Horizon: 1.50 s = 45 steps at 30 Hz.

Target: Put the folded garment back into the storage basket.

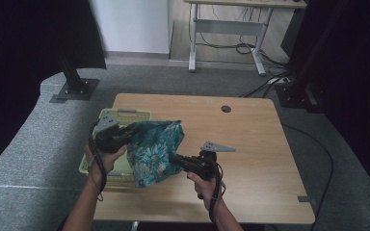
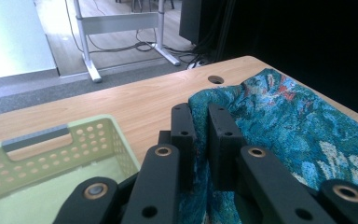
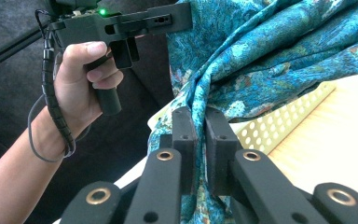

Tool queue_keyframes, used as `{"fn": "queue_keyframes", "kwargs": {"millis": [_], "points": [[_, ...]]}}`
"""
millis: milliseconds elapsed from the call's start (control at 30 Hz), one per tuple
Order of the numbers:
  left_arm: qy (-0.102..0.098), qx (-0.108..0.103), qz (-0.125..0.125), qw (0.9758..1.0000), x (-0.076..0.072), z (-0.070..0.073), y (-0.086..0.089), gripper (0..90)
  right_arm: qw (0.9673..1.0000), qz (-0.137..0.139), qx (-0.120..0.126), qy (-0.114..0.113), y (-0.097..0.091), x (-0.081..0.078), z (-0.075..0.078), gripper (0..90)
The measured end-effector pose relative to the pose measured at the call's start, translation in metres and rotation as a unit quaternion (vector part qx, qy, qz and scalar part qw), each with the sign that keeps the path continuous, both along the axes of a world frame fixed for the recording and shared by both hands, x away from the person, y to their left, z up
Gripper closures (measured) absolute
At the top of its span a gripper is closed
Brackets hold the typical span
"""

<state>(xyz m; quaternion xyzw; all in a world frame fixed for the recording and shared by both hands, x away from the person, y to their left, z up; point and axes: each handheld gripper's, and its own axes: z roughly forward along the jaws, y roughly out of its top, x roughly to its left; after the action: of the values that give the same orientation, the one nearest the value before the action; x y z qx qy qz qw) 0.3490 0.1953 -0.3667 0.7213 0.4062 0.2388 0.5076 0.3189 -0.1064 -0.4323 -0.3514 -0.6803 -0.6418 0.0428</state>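
**Both hand-held grippers clamped on the teal cloth, held up over the basket's edge**

Your left hand-held gripper (image 2: 199, 122) is clenched on the teal patterned cloth (image 2: 284, 121): in the left gripper view a fold of the fabric is pinched between its two black jaws, which stand close together with only the cloth between them. Your right hand-held gripper (image 3: 199, 123) is grasping the same cloth (image 3: 261, 51) in the same way, with a bunched fold rising from between its narrowed jaws in the right gripper view.

From the high view, you hold the cloth (image 1: 154, 149) off the tabletop (image 1: 250, 144), stretched between the two tools. The left hand-held gripper (image 1: 134, 129) has its upper left edge, the right hand-held gripper (image 1: 173, 159) a lower point on its right side. The fabric hangs down in front of the pale green perforated basket (image 1: 125, 114), covering the basket's right part, and its lower end reaches the tabletop's near area beside the basket.

The basket (image 2: 51, 154) sits at the tabletop's left side, under your left hand (image 1: 107, 156). Your right hand (image 1: 203, 182) is nearer the tabletop's front edge.
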Motion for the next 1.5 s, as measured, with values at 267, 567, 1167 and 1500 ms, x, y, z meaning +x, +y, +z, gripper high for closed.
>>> {"fn": "queue_keyframes", "kwargs": {"millis": [267,567,1167,1500], "points": [[0.001,0.002,0.002,1.0000,0.006,-0.001,0.009,82.0,1.0000,0.000,-0.002,-0.001,0.011,0.006,0.001,83.1],[0.002,-0.016,-0.001,0.9999,0.012,-0.005,0.019,82.0,1.0000,-0.005,-0.005,0.007,0.022,0.015,-0.001,83.0],[0.013,-0.020,0.016,0.9996,0.020,-0.015,0.044,82.0,0.9997,0.002,-0.020,0.011,0.047,0.026,-0.002,83.0],[0.010,-0.020,0.020,0.9996,0.021,-0.012,0.052,82.1,0.9996,0.008,-0.022,0.013,0.061,0.031,0.001,83.0]]}}
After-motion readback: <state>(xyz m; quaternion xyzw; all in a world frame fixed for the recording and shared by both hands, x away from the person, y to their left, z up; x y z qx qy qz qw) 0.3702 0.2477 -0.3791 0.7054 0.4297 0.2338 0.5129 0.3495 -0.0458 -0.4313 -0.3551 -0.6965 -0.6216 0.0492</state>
